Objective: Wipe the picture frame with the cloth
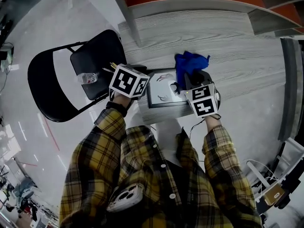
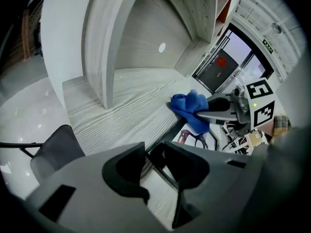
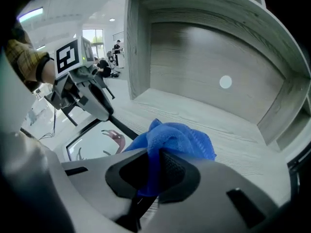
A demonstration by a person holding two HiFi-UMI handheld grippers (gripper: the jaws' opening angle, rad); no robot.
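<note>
The picture frame [image 1: 164,98] has a black border and a white print with a flamingo, and it rests at the front edge of the grey wooden shelf [image 1: 228,46]. My left gripper [image 1: 141,90] is shut on the frame's left border [image 2: 171,130]. The black bar runs between its jaws [image 2: 154,157]. My right gripper [image 1: 189,82] is shut on a bunched blue cloth [image 1: 189,64]. In the right gripper view the cloth [image 3: 182,139] bulges out above the jaws [image 3: 155,163], over the frame's far right corner [image 3: 95,139]. The left gripper view shows the cloth [image 2: 190,108] touching the frame's top border.
A black folding chair [image 1: 57,87] stands left of the shelf with a small plastic bottle [image 1: 88,78] on its seat. An upright shelf divider [image 2: 104,47] rises behind the frame to the left. The shelf's back wall [image 3: 214,67] closes off the far side.
</note>
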